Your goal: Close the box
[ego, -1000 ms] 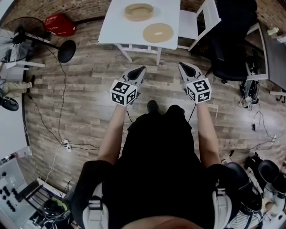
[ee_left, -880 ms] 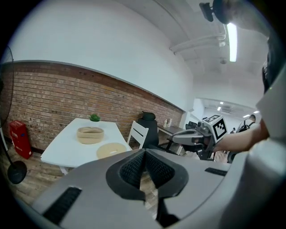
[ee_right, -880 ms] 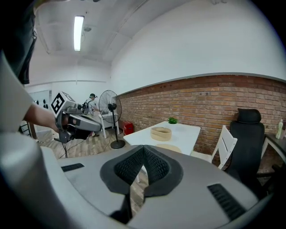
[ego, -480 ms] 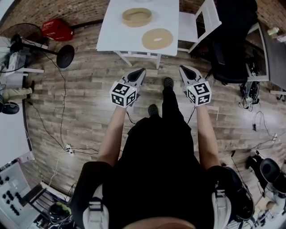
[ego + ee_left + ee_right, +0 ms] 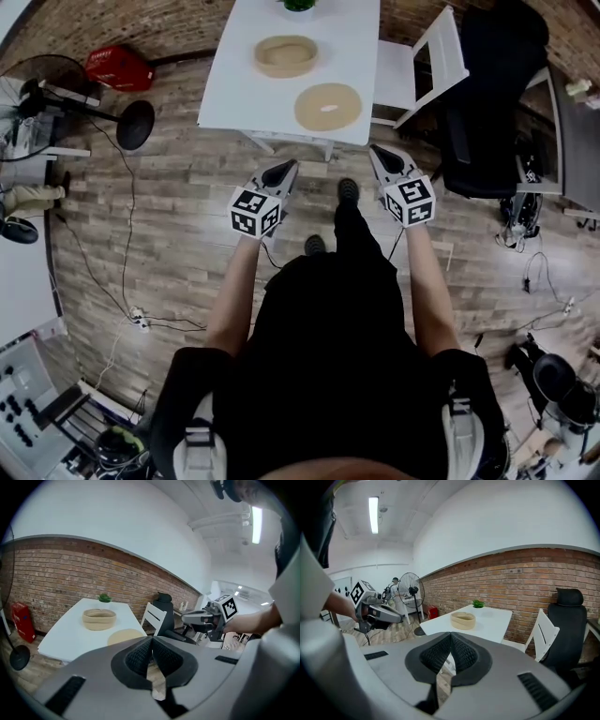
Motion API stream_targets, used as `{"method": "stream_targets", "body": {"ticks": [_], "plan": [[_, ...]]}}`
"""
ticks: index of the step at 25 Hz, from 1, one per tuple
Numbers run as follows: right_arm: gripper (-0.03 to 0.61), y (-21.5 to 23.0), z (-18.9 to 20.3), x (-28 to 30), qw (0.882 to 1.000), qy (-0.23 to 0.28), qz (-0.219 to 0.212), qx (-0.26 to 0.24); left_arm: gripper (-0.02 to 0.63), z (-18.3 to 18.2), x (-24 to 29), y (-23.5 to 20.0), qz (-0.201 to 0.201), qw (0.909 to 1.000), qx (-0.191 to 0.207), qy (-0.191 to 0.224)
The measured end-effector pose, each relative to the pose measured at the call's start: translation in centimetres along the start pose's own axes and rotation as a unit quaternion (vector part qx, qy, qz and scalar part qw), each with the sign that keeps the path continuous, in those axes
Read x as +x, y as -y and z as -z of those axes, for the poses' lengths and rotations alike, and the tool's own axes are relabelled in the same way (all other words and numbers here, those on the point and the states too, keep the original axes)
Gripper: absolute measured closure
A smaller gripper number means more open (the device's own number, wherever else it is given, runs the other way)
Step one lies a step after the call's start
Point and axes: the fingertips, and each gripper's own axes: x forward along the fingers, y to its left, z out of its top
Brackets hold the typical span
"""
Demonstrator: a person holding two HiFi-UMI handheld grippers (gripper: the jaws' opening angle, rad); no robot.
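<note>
Claws pressed together, empty, on left gripper (image 5: 280, 172) and right gripper (image 5: 383, 157); I'd pinch the flat round tan lid (image 5: 328, 105) by its near rim (probably light, stiff).

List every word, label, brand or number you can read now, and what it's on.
No text can be read.
Left gripper and right gripper: square black-and-white marker patterns only, no letters.
Red object: any print too small to tell.
</note>
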Motion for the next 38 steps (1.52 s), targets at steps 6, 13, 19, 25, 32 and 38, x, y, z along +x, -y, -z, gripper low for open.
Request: {"method": "stream_targets", "body": {"ticks": [6, 13, 19, 25, 32, 38], "plan": [[0.581, 4.3, -1.0, 2.8, 1.000, -0.010, -0.009, 0.006, 0.592, -1.2, 2.6, -2.2, -0.023, 0.9994, -0.024, -0.005], [0.581, 7.7, -0.4, 6.2, 0.999, -0.046, -0.029, -0.002, 0.592, -2.9, 5.5, -5.0, -0.055, 0.9971, -0.052, -0.004], [0.581, 10.0, -0.1, 8.7, 0.996, -0.071, -0.049, -0.014, 0.592, -3.7, 7.4, -6.5, -0.077, 0.9948, -0.067, 0.001], [0.581, 11.4, -0.3, 10.5, 0.993, -0.084, -0.077, -0.041, 0.592, -3.8, 8.7, -7.1, -0.100, 0.9927, -0.067, -0.005], [0.581, 12.6, -0.2, 12.6, 0.988, -0.096, -0.109, -0.055, 0.592, -3.7, 9.1, -8.4, -0.139, 0.9852, -0.100, 0.009], [0.581, 12.8, -0.1, 13.7, 0.983, -0.103, -0.136, -0.069, 0.592, -3.9, 9.7, -8.9, -0.158, 0.9808, -0.113, 0.019]]}}
